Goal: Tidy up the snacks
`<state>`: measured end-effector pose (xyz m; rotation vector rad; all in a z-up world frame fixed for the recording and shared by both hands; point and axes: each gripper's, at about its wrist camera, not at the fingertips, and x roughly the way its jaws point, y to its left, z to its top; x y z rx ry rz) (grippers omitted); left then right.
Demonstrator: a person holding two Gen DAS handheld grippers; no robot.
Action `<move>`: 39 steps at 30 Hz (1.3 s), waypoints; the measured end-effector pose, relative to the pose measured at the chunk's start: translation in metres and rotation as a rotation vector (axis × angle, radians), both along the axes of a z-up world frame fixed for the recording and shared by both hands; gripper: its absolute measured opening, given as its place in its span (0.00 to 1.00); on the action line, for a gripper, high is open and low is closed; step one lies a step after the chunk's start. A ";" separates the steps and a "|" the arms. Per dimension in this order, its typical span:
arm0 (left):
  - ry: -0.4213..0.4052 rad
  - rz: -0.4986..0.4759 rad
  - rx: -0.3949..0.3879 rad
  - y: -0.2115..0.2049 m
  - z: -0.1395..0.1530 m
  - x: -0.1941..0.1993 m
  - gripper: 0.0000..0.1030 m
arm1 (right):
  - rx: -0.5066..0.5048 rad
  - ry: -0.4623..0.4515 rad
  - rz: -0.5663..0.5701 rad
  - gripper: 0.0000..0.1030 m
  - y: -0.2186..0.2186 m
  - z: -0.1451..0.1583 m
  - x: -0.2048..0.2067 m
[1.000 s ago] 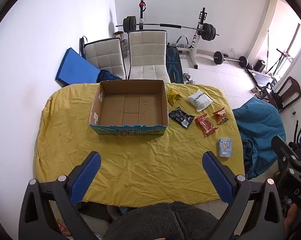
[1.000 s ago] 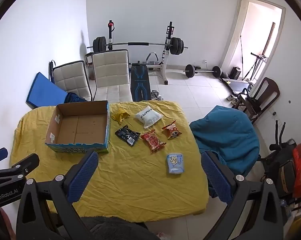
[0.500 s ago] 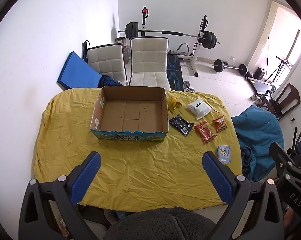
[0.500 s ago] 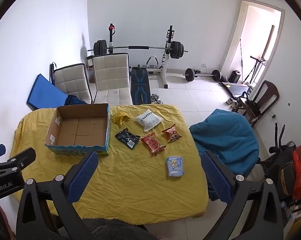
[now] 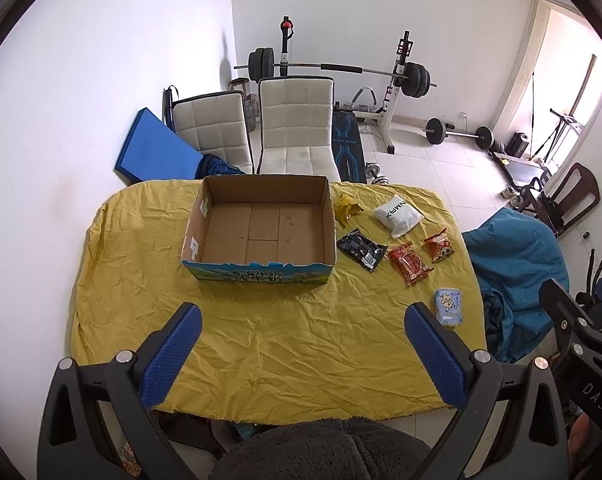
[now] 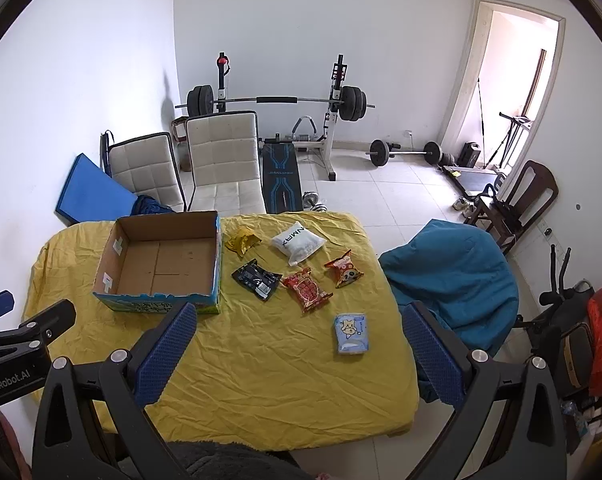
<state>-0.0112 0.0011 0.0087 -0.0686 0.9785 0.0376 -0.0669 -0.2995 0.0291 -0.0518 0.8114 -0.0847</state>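
Note:
An empty cardboard box (image 5: 261, 196) (image 6: 117, 280) stands on the yellow-covered table (image 5: 261, 340) (image 6: 285, 380). Right of it lie several snack packets: a yellow one (image 5: 347, 208) (image 6: 241, 241), a white one (image 5: 398, 216) (image 6: 299, 243), a black one (image 5: 361, 249) (image 6: 257, 278), a red one (image 5: 410, 263) (image 6: 307, 289), an orange one (image 5: 439, 245) (image 6: 344, 269) and a pale blue one (image 5: 448, 305) (image 6: 352, 333). My left gripper (image 5: 301, 356) and right gripper (image 6: 297, 354) hang open and high above the table's near edge, holding nothing.
Two white chairs (image 5: 293, 128) stand behind the table, with a barbell rack (image 5: 341, 68) and a blue mat (image 5: 157, 152) by the back wall. A blue-covered seat (image 6: 453, 276) is at the table's right. A dark fuzzy garment (image 5: 321, 452) fills the bottom edge.
Both views have drawn back and up over the second, so the table and box sit lower and smaller in frame. Nothing on the table has moved, and both grippers stay open.

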 end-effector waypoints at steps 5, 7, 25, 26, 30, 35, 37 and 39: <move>0.003 0.005 0.001 0.001 -0.001 -0.001 1.00 | -0.005 -0.002 0.000 1.00 -0.003 0.004 0.002; 0.001 0.010 -0.001 0.003 -0.001 -0.001 1.00 | -0.006 -0.004 0.000 1.00 -0.003 0.004 0.001; -0.006 0.022 0.013 0.009 0.003 0.000 1.00 | -0.006 -0.013 -0.001 1.00 -0.003 0.005 0.006; -0.006 0.022 0.013 0.009 0.003 0.000 1.00 | -0.003 -0.014 0.000 1.00 -0.004 0.005 0.007; 0.001 0.022 0.008 0.010 0.004 0.000 1.00 | -0.005 -0.011 0.006 1.00 -0.005 0.004 0.010; 0.004 0.011 0.011 0.006 0.003 0.003 1.00 | -0.004 -0.014 -0.004 1.00 -0.002 0.006 0.016; 0.006 0.014 0.013 0.005 0.002 0.003 1.00 | -0.005 -0.017 -0.010 1.00 -0.004 0.004 0.014; 0.007 0.013 0.007 0.004 0.001 0.004 1.00 | -0.002 -0.014 -0.014 1.00 -0.005 0.004 0.017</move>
